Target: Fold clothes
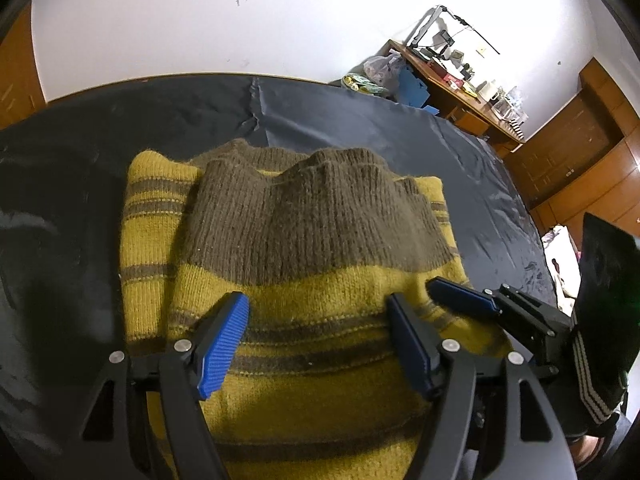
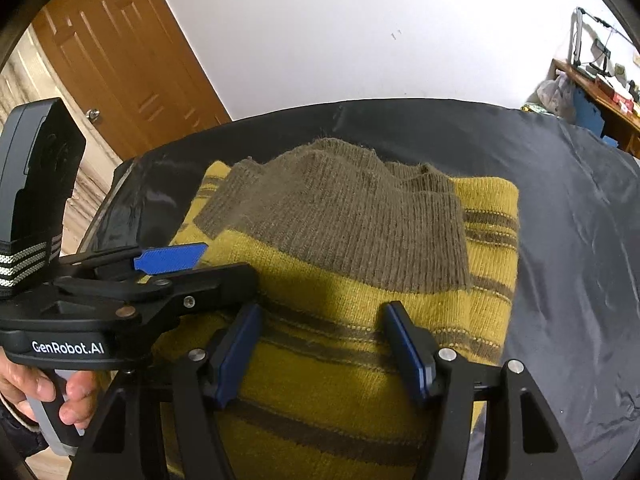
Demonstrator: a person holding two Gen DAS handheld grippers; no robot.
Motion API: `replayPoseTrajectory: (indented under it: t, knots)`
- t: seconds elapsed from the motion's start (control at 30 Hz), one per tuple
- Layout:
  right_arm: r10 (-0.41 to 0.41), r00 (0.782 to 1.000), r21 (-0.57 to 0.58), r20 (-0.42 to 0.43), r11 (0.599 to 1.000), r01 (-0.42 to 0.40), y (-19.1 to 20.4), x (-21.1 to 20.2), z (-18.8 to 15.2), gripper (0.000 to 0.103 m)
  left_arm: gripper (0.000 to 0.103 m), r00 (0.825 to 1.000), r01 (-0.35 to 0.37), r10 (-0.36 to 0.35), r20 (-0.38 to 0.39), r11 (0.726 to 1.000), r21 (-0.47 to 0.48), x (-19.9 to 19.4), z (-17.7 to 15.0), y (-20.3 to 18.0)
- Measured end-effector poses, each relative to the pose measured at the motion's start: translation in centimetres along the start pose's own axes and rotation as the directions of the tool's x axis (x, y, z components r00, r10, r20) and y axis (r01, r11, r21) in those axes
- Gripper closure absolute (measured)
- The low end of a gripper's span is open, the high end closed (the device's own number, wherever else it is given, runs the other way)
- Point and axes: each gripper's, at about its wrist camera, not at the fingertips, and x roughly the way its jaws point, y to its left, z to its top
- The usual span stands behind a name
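Left wrist view: one folded yellow sweater (image 1: 304,264) with brown stripes and a brown ribbed hem lies on the dark sheet (image 1: 420,148), left gripper (image 1: 318,334) over it with both blue pads spread wide and nothing clamped, right gripper (image 1: 464,300) just beside at the sweater's right edge. Right wrist view: same single sweater (image 2: 360,280), right gripper (image 2: 322,346) jaws apart and empty above the striped knit, left gripper (image 2: 172,260) at left held by one hand (image 2: 44,396), one wooden door (image 2: 120,48) behind

Both wrist views near, angled down, sharing sweater (image 1: 304,248).
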Motion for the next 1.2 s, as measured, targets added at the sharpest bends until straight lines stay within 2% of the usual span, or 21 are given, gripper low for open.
replayPoseTrajectory:
  t: [0.1,0.2,0.3,0.4,0.5,0.6,0.7,0.77,0.87,0.9,0.93,1.0,1.13,1.2]
  knots:
    - [0.020,1.000,0.044,-0.006,0.999,-0.020,-0.2,-0.1,0.2,0.038,0.027,1.000,-0.016,0.016,0.002,1.000,-0.014,-0.8,0.1,-0.3]
    - [0.035,0.999,0.107,0.027,0.993,-0.038,-0.5,-2.0,0.0,0.036,0.027,0.997,-0.071,0.071,0.041,0.997,0.002,-2.4,-0.3,-1.1]
    - [0.017,0.998,0.095,0.057,0.995,-0.023,-0.2,-4.0,-0.9,0.036,0.027,0.991,-0.117,0.116,0.071,0.993,0.015,-3.7,-0.9,-1.7]
    - [-0.018,0.999,0.029,0.048,0.999,0.017,0.9,-4.5,-2.0,0.036,0.026,0.990,-0.132,0.131,0.057,0.991,0.012,-3.2,-1.8,-1.2]
    - [-0.021,1.000,0.026,0.016,0.999,0.021,1.0,-3.3,-3.0,0.036,0.020,0.994,-0.099,0.100,0.042,0.995,-0.027,-2.4,-2.2,0.1]
    - [-0.026,1.000,0.030,0.005,0.999,0.026,1.0,-1.6,-3.2,0.034,0.017,0.995,-0.093,0.094,0.040,0.995,-0.021,-2.0,-2.0,0.3]
    - [-0.036,0.999,0.011,-0.004,0.999,0.036,1.0,-1.2,-3.1,0.031,0.016,0.997,-0.074,0.075,0.028,0.997,-0.033,-1.8,-1.8,0.7]
    - [-0.008,1.000,0.023,-0.012,1.000,0.008,0.6,-1.3,-2.8,0.031,0.016,0.999,-0.045,0.047,0.019,0.997,-0.061,-2.4,-1.4,1.1]
    - [0.094,0.995,0.127,0.019,0.987,-0.096,-1.7,-2.7,-2.4,0.031,0.016,0.997,-0.043,0.050,0.059,0.993,-0.113,-4.5,-0.8,2.5]
    - [0.096,0.995,0.163,0.040,0.981,-0.101,-2.7,-3.1,-2.2,0.030,0.016,0.997,-0.048,0.057,0.058,0.989,-0.138,-4.5,-0.6,3.4]
    - [0.075,0.995,0.201,0.061,0.976,-0.086,-3.9,-3.6,-2.0,0.025,0.016,0.996,-0.053,0.063,0.056,0.985,-0.164,-4.6,-0.3,4.4]
    - [0.043,0.996,0.263,0.084,0.963,-0.064,-6.1,-4.1,-1.6,0.022,0.015,0.996,-0.063,0.075,0.052,0.975,-0.214,-4.6,0.1,6.3]
    - [0.125,0.989,0.383,0.074,0.912,-0.144,-10.5,-2.7,-0.9,0.021,0.014,0.997,-0.066,0.078,0.030,0.954,-0.293,-4.0,0.8,9.6]
    - [0.160,0.985,0.404,0.058,0.899,-0.170,-11.4,-1.7,-0.5,0.021,0.014,0.999,-0.018,0.032,0.037,0.949,-0.315,-3.5,0.8,10.4]
